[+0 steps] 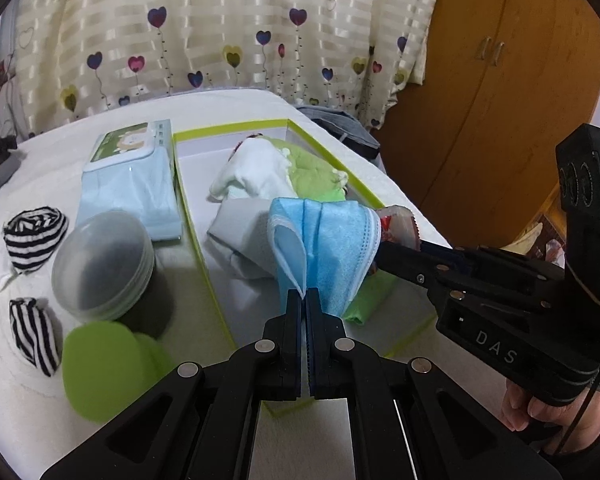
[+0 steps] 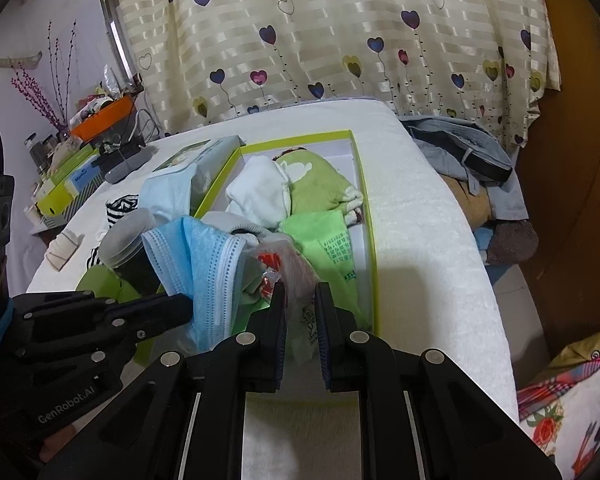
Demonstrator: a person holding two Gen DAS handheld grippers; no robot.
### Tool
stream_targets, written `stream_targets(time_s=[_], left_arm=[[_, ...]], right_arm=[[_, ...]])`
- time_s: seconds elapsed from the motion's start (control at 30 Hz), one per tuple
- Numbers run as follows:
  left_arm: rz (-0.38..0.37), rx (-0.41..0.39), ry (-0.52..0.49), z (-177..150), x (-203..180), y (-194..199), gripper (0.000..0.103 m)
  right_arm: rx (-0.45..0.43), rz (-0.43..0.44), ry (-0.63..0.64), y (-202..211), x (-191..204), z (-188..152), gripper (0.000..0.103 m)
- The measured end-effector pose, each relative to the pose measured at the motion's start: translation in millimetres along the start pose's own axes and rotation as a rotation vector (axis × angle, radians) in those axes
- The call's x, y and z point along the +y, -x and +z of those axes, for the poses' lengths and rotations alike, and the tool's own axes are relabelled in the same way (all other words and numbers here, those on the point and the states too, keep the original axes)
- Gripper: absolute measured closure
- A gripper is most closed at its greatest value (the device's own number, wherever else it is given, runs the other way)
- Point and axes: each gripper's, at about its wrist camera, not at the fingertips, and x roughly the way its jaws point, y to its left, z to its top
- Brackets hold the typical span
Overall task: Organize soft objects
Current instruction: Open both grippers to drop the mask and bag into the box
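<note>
Face mask: one blue face mask (image 1: 332,248), folded, held above the near end of the box; its long axis runs from the near lower edge up and away, with the pleated hem on top.
Left gripper: left gripper (image 1: 304,300) has its jaws pressed together on the mask's lower fold.
Right gripper: right gripper (image 2: 300,300) has its jaws a little apart around a clear plastic wrapper (image 2: 288,268) with red print, which touches the mask's far edge; whether they press it I cannot tell.
Box: one white box with lime rim (image 1: 198,216) on the white bed cover (image 1: 40,392), its long axis running away from the cameras.
Inside the box: one white garment (image 1: 252,176), one green garment (image 1: 316,176), one grey folded cloth (image 1: 246,240), one green printed packet (image 2: 332,252).
Left of the box: two striped socks (image 1: 34,236), one stack of clear lids (image 1: 104,260), two green discs (image 1: 100,372), one pale blue tissue pack (image 1: 130,184).
</note>
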Motion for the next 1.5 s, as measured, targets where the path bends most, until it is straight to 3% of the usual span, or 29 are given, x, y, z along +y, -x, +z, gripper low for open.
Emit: stream_targets(time_s=[0.57, 0.7, 0.87, 1.03, 1.5], left_arm=[[0.052, -0.021, 0.052, 29, 18, -19, 0.101], [0.05, -0.032, 0.047, 28, 18, -17, 0.095], [0.029, -0.055, 0.052, 27, 19, -7, 0.085], [0.02, -0.076, 0.053, 22, 16, 6, 0.084], [0.024, -0.102, 0.039, 12, 10, 28, 0.084]], right_arm=[[0.012, 0.033, 0.021, -32, 3, 32, 0.089], [0.014, 0.019, 0.032, -29, 7, 31, 0.088], [0.005, 0.003, 0.062, -18, 14, 25, 0.081], [-0.014, -0.005, 0.058, -3, 15, 19, 0.064], [-0.053, -0.011, 0.052, 22, 21, 13, 0.063]])
